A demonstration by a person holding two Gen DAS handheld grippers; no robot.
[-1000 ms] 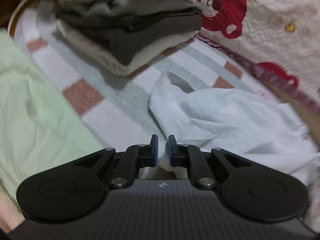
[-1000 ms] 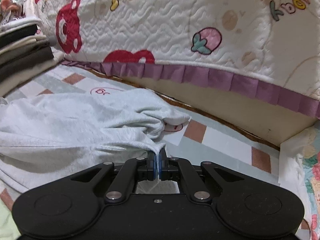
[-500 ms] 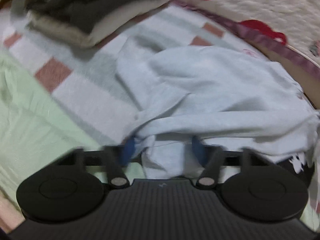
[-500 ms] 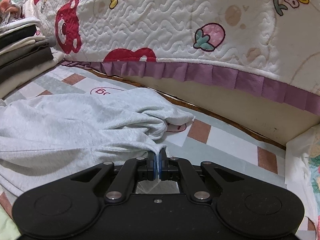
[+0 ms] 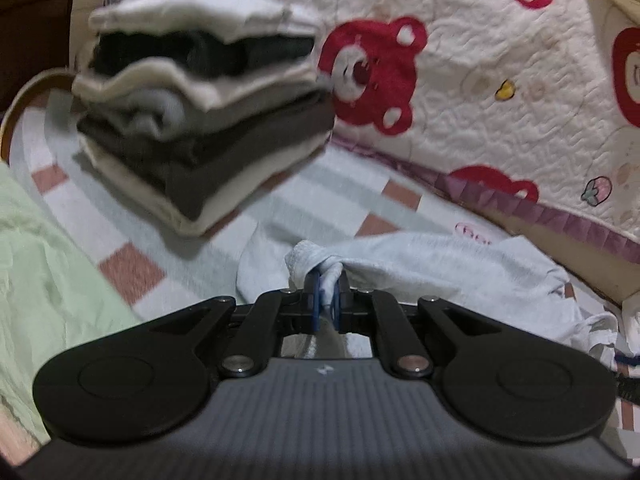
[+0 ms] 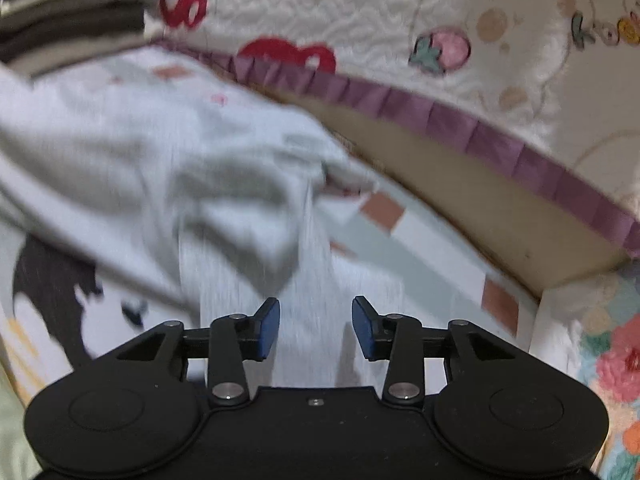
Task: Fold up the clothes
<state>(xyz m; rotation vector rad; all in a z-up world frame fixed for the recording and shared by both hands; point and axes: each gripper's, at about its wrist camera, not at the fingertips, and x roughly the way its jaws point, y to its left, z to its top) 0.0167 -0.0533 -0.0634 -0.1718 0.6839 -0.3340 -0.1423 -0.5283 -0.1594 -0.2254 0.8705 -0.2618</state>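
Left wrist cam: mounted behind left gripper (image 5: 326,300), low over checked mat (image 5: 132,272), facing fwd along fingers twd folded stack (image 5: 204,120) and bear quilt (image 5: 460,92); pale grey garment (image 5: 432,264) close up, at the fingertips.

Right wrist cam: behind right gripper (image 6: 316,328), low, tilted down at same garment (image 6: 168,176), v. near, blurred; quilt's purple frill (image 6: 460,120) crosses behind.

Shared betw. views: garment, mat, stack (image 6: 68,28), quilt, frill (image 5: 560,216).
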